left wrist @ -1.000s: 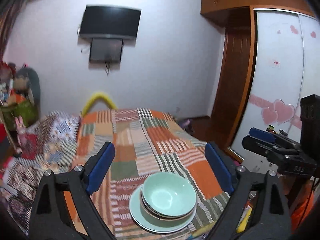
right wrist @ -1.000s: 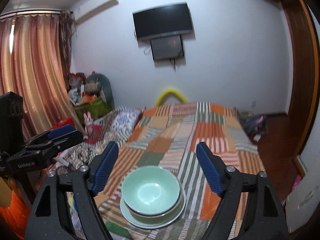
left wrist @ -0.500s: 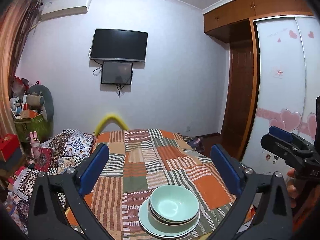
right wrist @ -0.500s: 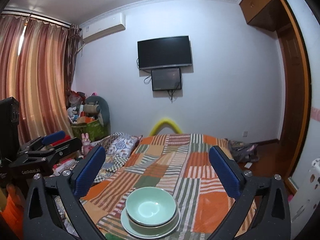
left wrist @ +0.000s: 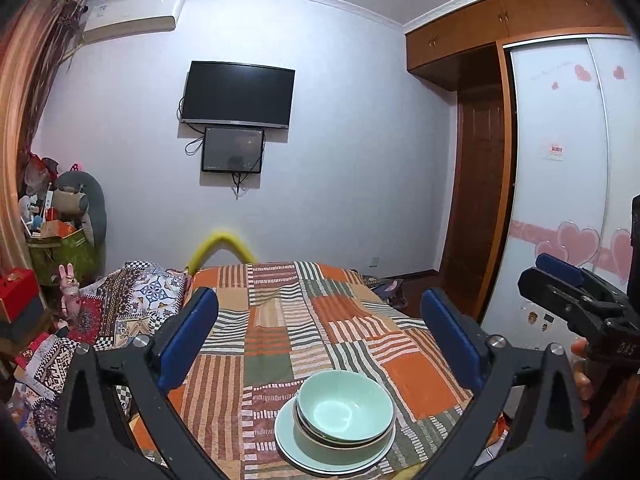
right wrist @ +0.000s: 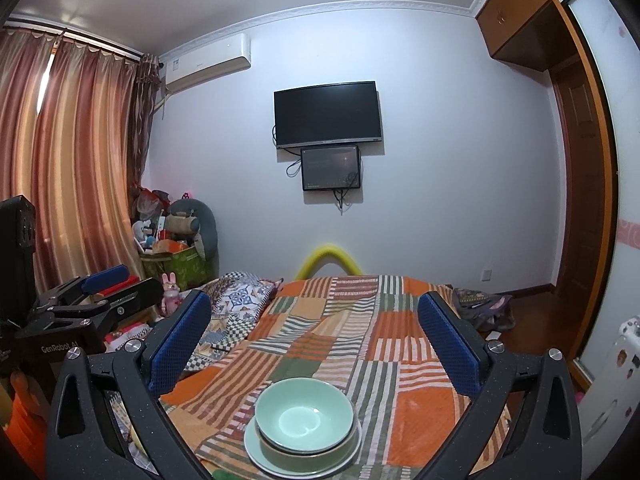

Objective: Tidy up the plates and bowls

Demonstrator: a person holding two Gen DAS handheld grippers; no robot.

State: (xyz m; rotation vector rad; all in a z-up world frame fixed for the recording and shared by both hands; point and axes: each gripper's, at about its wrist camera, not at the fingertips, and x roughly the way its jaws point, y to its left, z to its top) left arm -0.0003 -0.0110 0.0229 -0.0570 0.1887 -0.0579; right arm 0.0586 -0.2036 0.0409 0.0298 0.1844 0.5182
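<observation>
A stack of pale green bowls (left wrist: 346, 410) sits on a pale green plate (left wrist: 292, 444) at the near end of a bed with a striped patchwork cover (left wrist: 280, 320). My left gripper (left wrist: 320, 332) stands open above and behind the stack, nothing between its blue pads. The right wrist view shows the same bowls (right wrist: 305, 416) on the plate (right wrist: 256, 454), with my right gripper (right wrist: 316, 336) open and empty over them. Each gripper shows at the edge of the other's view: the right gripper (left wrist: 560, 284) at the far right, the left gripper (right wrist: 104, 286) at the far left.
A wardrobe with heart stickers (left wrist: 560, 200) and a wooden door (left wrist: 476, 208) stand to the right. A patterned pillow (left wrist: 132, 300), a bin of toys (left wrist: 60, 232) and curtains (right wrist: 68, 160) lie left of the bed. A television (left wrist: 238, 94) hangs on the far wall.
Both grippers tilted upward and drew back a little, so the stack sits lower and smaller in both views. Their jaws widened slightly between the first and middle frames.
</observation>
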